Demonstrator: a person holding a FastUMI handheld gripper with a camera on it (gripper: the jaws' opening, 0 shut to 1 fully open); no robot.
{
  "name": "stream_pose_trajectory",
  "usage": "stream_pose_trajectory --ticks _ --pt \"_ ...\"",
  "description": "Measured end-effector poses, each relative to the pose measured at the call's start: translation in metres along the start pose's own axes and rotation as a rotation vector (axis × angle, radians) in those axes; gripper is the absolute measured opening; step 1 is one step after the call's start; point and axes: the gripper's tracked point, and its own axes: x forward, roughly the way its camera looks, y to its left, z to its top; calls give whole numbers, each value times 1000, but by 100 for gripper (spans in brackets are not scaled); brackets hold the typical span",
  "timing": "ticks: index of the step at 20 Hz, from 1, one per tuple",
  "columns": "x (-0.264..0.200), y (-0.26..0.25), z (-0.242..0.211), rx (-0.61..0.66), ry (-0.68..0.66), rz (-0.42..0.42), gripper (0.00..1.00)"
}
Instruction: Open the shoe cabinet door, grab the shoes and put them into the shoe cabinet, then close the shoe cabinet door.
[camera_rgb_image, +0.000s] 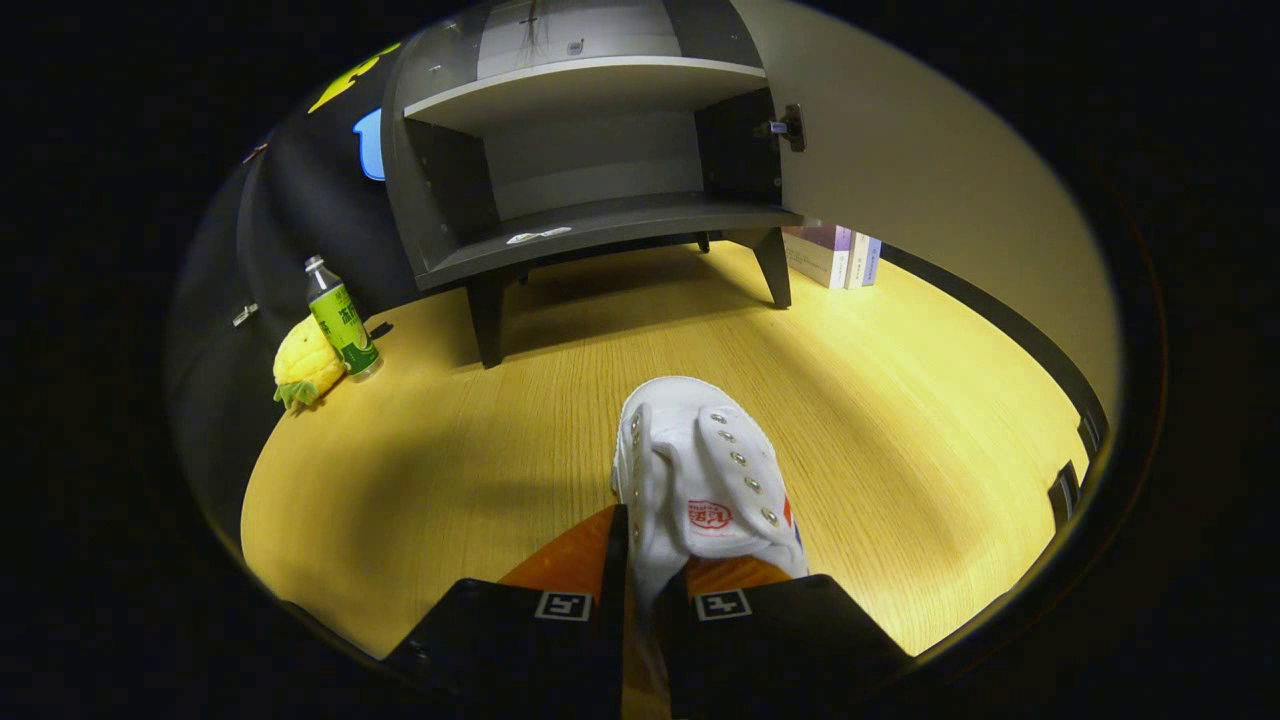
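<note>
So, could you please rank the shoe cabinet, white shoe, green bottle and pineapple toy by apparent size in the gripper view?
1. Shoe cabinet
2. White shoe, pinched in the tool; nearness to the camera inflates it
3. Green bottle and pineapple toy: too alike to rank

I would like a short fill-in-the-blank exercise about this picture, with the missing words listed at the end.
1. The gripper is shut on a white ____.
2. The cabinet door stands ____.
3. The green bottle stands beside a yellow plush ____.
4. The books stand on the wooden ____, beside the cabinet's leg.

Missing words: shoe; open; pineapple; floor
</note>
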Motion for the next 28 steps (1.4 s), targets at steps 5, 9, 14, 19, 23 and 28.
stream_pose_trajectory --ticks 5,9,14,19,23,28 --pt "4 -2 3 -19 -34 -23 24" --pt "3 1 10 30 -52 -7 24" --pt "8 2 4 -25 -29 1 5" --pt "-3 1 16 -35 2 23 5" --pt "-32 8 54 -26 -7 42 5" --pt "-92 25 157 -79 -137 52 5"
